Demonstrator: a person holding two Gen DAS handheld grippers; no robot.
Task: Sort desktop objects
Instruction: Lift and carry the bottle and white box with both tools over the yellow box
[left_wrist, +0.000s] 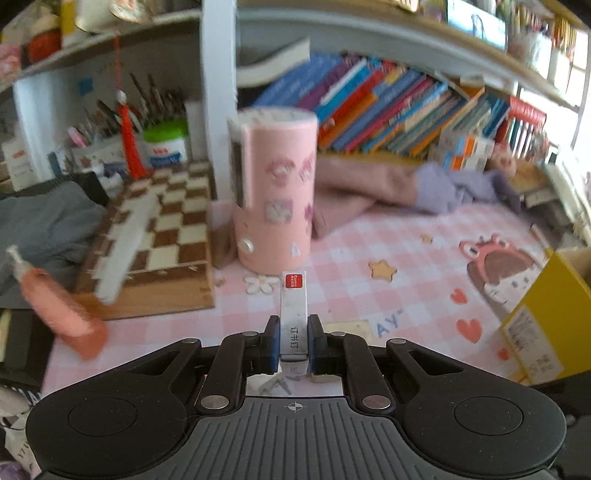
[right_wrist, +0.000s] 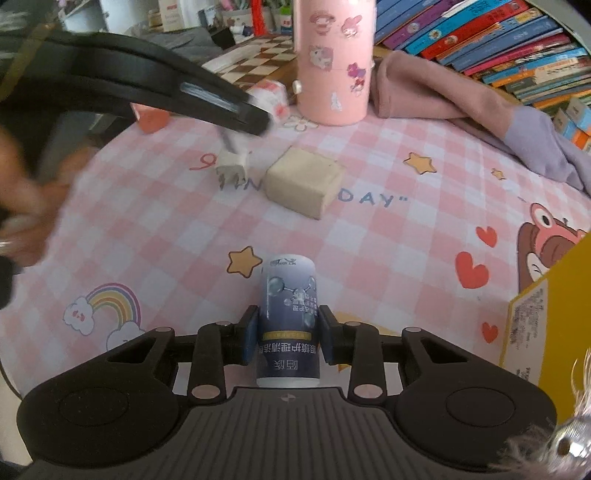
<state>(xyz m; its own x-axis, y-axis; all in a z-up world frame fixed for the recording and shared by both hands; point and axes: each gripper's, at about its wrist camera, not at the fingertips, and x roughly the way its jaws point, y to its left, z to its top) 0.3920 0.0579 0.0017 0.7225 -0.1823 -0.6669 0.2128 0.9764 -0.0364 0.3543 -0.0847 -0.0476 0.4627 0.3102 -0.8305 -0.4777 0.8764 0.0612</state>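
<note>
While left gripper (left_wrist: 293, 334) clamps staple box (left_wrist: 293, 314), right gripper (right_wrist: 288, 334) grips bottle (right_wrist: 288, 321).

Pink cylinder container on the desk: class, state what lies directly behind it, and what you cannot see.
Behind the pink cylinder container stand a white shelf post and leaning books; a pink cloth lies beside it. The desk directly behind is hidden.

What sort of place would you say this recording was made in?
Probably a child's study desk at home: a pink checked cartoon desk mat, a shelf row of colourful leaning books, and a pink stickered cylindrical container.
</note>
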